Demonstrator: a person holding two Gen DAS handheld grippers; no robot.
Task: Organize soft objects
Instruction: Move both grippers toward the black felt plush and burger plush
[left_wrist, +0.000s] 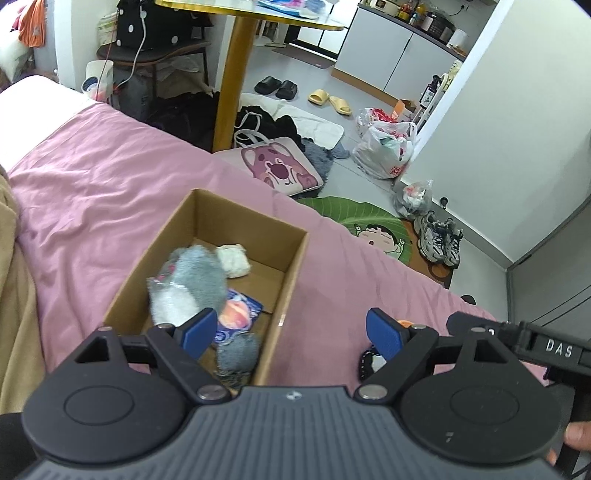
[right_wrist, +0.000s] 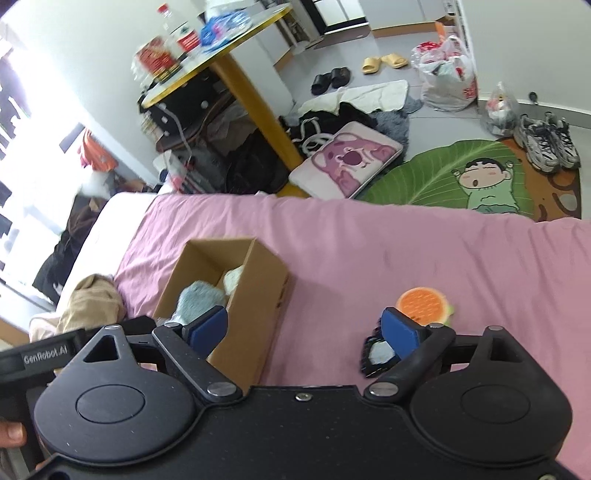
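Pink bedsheet (right_wrist: 369, 258) carries an open cardboard box (left_wrist: 280, 295), placed centrally as the collection point; a grey plush (left_wrist: 199, 280) already lies inside. Right of it, an orange toy (right_wrist: 421, 304) and a black-edged item (right_wrist: 376, 354) await collection. Left gripper (left_wrist: 291, 332) and right gripper (right_wrist: 306, 332) are both spread wide, holding nothing.

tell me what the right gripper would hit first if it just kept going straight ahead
Most likely bare pink bedsheet. The open right gripper points between the cardboard box and the orange round toy, with neither in the gap; depth is hard to judge.
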